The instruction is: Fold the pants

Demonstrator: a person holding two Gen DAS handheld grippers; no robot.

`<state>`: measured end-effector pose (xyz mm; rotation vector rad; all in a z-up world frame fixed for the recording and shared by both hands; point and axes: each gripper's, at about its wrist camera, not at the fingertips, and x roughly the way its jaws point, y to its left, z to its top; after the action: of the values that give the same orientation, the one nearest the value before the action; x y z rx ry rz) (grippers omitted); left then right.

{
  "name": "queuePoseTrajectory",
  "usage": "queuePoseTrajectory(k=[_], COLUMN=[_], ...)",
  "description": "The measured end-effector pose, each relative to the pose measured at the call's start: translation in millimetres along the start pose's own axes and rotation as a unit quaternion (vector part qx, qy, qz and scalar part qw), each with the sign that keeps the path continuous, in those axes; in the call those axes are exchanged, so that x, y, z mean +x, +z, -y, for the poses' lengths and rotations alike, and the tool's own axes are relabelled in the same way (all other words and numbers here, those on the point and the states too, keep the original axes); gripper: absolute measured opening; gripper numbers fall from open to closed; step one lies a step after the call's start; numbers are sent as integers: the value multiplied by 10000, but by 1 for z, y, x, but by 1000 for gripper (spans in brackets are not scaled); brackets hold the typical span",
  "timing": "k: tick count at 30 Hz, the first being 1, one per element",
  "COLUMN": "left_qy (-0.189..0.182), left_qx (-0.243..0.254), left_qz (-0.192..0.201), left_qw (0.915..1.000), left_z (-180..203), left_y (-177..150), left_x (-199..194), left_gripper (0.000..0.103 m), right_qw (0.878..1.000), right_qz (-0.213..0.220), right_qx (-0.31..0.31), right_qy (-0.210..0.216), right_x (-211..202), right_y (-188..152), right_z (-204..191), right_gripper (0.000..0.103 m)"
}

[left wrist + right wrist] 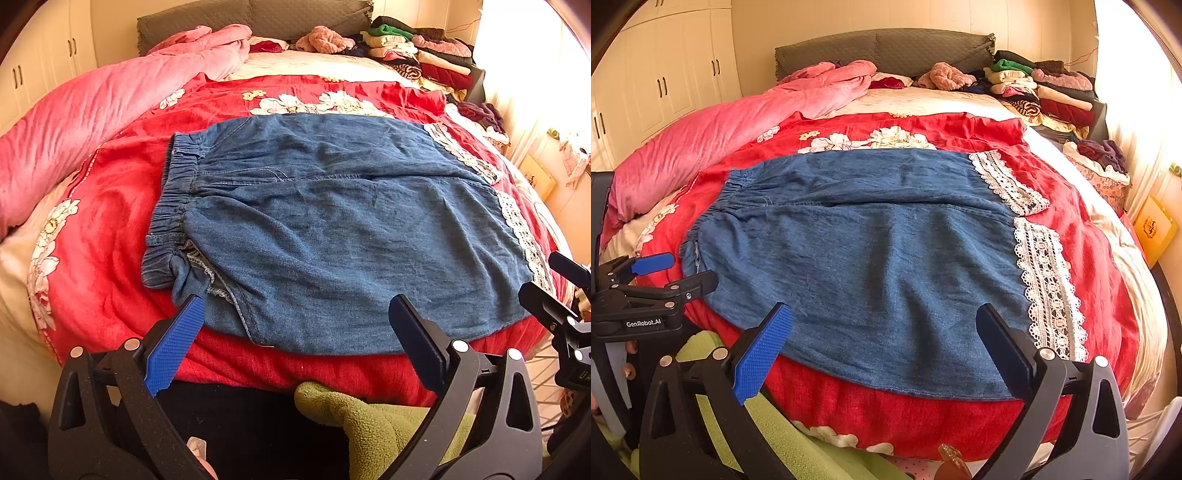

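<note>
Pants: we see the denim pants (pixel 332 229) spread flat on the red flowered blanket (pixel 110 229), near the middle of the bed, both legs side by side.
Waistband: the elastic waistband (pixel 173 206) lies at 9 o'clock in the left wrist view.
Hems: the white lace hems (pixel 1045 280) lie at 3 o'clock in the right wrist view.
Left gripper: our left gripper (pixel 295 339) has its jaws wide apart and holds nothing; it hovers over the near edge of the pants at 6 o'clock, not touching the cloth.
Right gripper: our right gripper (pixel 884 343) is also wide apart and empty, over the near edge toward the lace end.
Done: we judge only the laying flat is done; no fold shows.
Left: we think every fold remains, first leg over leg, then hems toward waistband.
Other: a pile of clothes (pixel 417 55) sits at 1 o'clock.
</note>
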<state>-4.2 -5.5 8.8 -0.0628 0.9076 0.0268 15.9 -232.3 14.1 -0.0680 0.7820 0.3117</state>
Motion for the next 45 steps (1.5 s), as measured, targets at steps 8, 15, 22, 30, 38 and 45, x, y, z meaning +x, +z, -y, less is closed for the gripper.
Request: queuePoseTrajectory(k=[8,15,22,30,38,45], left_qy=[34,107,295,461,589,658], left_qx=[40,58,-53,-314,-615,-791], left_qz=[7,6,42,132,100,-93], left_qw=[10000,9999,9995,9984,9963,9947], left_z=[2,0,-15,-48,-91,-128], left_y=[1,13,32,58,94,123], left_x=[2,14,27,36,54,81], left_gripper=[94,94,94,94,94,94], right_qw=[10000,9999,9997,9978,9954,9918], right_qz=[4,39,76,-20,-103,-332], right_qx=[-14,-27,-133,-307,-695,-1073], right_qy=[60,101,195,588,656,609], right_x=[6,18,39,73,113,159], right_y=[4,18,49,89,134,168], right_z=[-1,1,-3,-12,-22,-30], right_gripper=[99,99,99,99,99,99])
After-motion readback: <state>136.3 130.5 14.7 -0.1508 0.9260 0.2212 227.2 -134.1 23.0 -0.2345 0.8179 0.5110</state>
